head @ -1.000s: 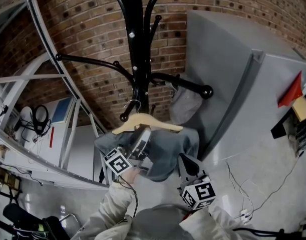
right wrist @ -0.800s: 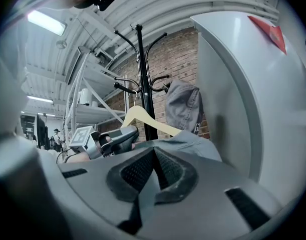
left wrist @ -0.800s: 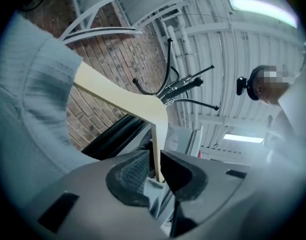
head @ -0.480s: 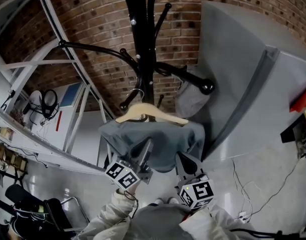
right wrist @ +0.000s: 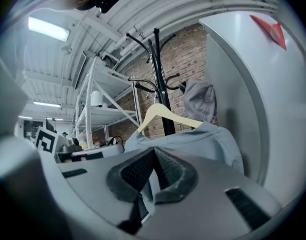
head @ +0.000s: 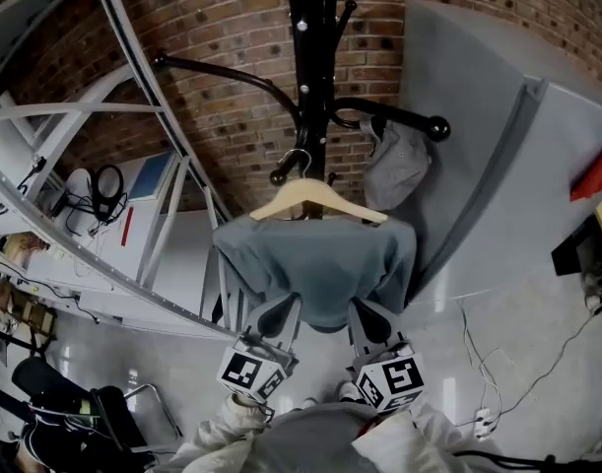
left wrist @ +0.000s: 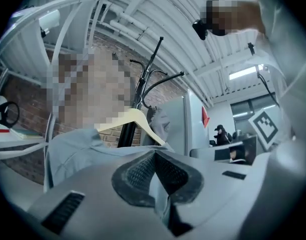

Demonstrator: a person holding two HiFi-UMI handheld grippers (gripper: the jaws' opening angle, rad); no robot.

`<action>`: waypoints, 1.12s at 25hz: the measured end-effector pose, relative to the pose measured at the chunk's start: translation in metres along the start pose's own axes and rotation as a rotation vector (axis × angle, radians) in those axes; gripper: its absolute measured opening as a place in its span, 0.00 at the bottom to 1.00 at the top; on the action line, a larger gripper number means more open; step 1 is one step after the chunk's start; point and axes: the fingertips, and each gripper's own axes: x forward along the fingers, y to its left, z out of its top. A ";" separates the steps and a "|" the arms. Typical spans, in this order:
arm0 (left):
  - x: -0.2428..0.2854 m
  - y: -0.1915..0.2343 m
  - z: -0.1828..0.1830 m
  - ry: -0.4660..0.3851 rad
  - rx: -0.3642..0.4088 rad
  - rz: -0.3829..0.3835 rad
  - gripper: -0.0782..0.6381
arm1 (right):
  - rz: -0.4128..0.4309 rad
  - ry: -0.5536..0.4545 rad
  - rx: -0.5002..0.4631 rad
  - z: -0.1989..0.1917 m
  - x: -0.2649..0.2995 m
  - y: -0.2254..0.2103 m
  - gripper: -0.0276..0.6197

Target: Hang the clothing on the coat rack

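- Left gripper (head: 281, 306): its jaws are pressed together, pinching a thin fold at the hem of the grey shirt (head: 320, 259).
- Just above and ahead of both grippers, the shirt drapes on a wooden hanger (head: 316, 199), which is hooked on a short arm of the black coat rack (head: 310, 57).
- Right gripper (head: 367, 311): just beside the left one, jaws also clamped on the hem.
- Up and to its right, a grey cap (head: 394, 166) hangs from the rack.

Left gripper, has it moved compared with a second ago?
Yes. The left gripper has dropped from just under the wooden hanger to the bottom hem of the grey shirt, away from the coat rack.
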 end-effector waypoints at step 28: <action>-0.134 -0.018 0.004 -0.034 -0.033 -0.051 0.12 | -0.130 -0.053 -0.110 0.008 -0.078 0.133 0.08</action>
